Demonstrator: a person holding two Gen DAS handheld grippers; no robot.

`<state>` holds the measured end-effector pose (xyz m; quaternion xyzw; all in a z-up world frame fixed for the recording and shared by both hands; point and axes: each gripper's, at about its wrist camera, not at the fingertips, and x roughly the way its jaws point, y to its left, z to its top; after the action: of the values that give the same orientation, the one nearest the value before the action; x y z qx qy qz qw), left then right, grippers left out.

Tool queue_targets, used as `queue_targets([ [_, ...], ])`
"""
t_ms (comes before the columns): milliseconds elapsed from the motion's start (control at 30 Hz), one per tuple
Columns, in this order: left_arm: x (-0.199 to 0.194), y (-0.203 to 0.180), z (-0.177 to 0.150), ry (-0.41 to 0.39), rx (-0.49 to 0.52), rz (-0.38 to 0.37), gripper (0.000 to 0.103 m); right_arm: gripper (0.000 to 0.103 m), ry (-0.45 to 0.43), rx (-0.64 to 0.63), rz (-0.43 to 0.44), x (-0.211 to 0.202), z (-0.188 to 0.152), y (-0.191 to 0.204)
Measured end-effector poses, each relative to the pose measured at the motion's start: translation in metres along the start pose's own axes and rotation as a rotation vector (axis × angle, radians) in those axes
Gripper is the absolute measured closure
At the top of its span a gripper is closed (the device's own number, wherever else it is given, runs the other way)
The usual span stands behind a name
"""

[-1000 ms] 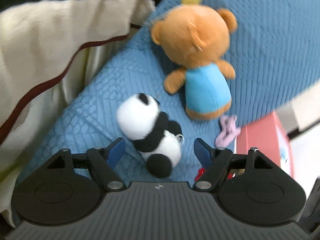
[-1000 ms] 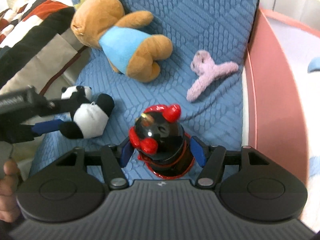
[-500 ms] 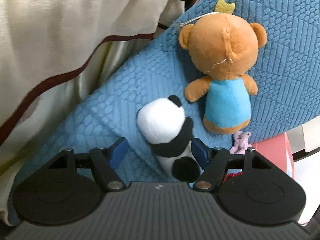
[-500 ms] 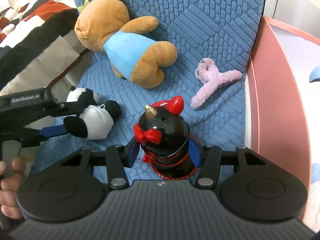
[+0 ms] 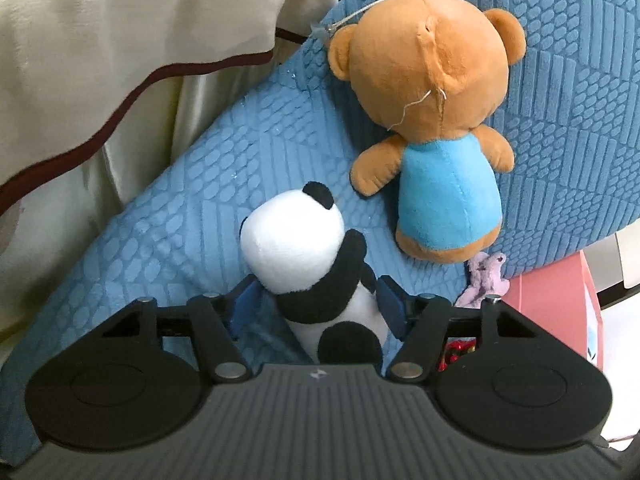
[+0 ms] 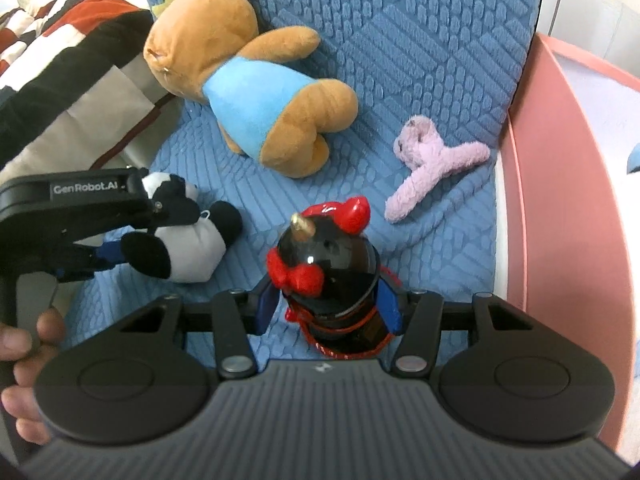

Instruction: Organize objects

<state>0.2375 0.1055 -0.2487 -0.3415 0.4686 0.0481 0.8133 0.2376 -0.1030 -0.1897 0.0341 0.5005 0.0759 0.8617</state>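
A small panda plush (image 5: pixel 296 240) lies on the blue quilted cushion (image 5: pixel 240 160). My left gripper (image 5: pixel 318 308) straddles its neck and body. Its jaws are closing, and both blue pads touch the plush, which also shows in the right wrist view on the panda (image 6: pixel 192 252) and left gripper (image 6: pixel 136 228). My right gripper (image 6: pixel 328 306) is shut on a glossy black doll with red bows (image 6: pixel 328 264) that stands upright on the cushion. A brown bear in a blue shirt (image 6: pixel 248 104) lies beyond both, and a small purple plush (image 6: pixel 432 168) lies to the right.
A cream and striped blanket (image 5: pixel 100 40) is bunched along the cushion's left side. A pink raised rim (image 6: pixel 560 200) borders the cushion on the right. A person's hand (image 6: pixel 24 352) holds the left gripper's handle.
The left gripper has moved forward over the panda, and its jaws have narrowed from wide apart onto the plush. The right gripper's jaws have drawn in against the black doll and stayed in place.
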Motion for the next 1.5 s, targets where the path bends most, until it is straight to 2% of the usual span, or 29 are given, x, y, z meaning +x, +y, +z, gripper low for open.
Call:
queue_targets([
  [200, -0.005, -0.008, 0.001, -0.028, 0.053, 0.009, 0.047, 0.047, -0.009, 0.002, -0.008, 0.003, 0.000, -0.001],
  [333, -0.012, -0.013, 0.003, -0.047, 0.093, -0.012, 0.050, 0.046, -0.018, -0.009, -0.011, 0.003, 0.000, 0.001],
  [433, -0.018, -0.015, 0.002, -0.055, 0.115, -0.018, 0.051, 0.046, -0.028, -0.030, -0.009, -0.001, -0.001, 0.004],
  [700, -0.027, -0.017, -0.008, -0.018, 0.135, -0.054, 0.051, 0.047, -0.078, -0.035, 0.006, -0.017, -0.009, 0.002],
  [833, -0.039, -0.022, -0.016, -0.025, 0.180, -0.052, 0.051, 0.047, -0.061, 0.003, 0.033, -0.025, -0.019, -0.001],
  [1000, -0.054, -0.024, -0.026, -0.048, 0.221, -0.033, 0.052, 0.047, -0.100, -0.009, 0.035, -0.055, -0.023, -0.001],
  [1167, -0.068, -0.023, -0.038, -0.042, 0.211, -0.058, 0.052, 0.047, -0.103, 0.024, 0.061, -0.076, -0.026, -0.006],
  [1333, -0.079, -0.024, -0.054, -0.030, 0.196, -0.068, 0.052, 0.047, -0.118, 0.003, 0.095, -0.095, -0.030, -0.006],
  [1500, -0.082, -0.032, -0.067, 0.002, 0.182, -0.094, 0.053, 0.047, -0.090, 0.026, 0.094, -0.102, -0.038, -0.013],
])
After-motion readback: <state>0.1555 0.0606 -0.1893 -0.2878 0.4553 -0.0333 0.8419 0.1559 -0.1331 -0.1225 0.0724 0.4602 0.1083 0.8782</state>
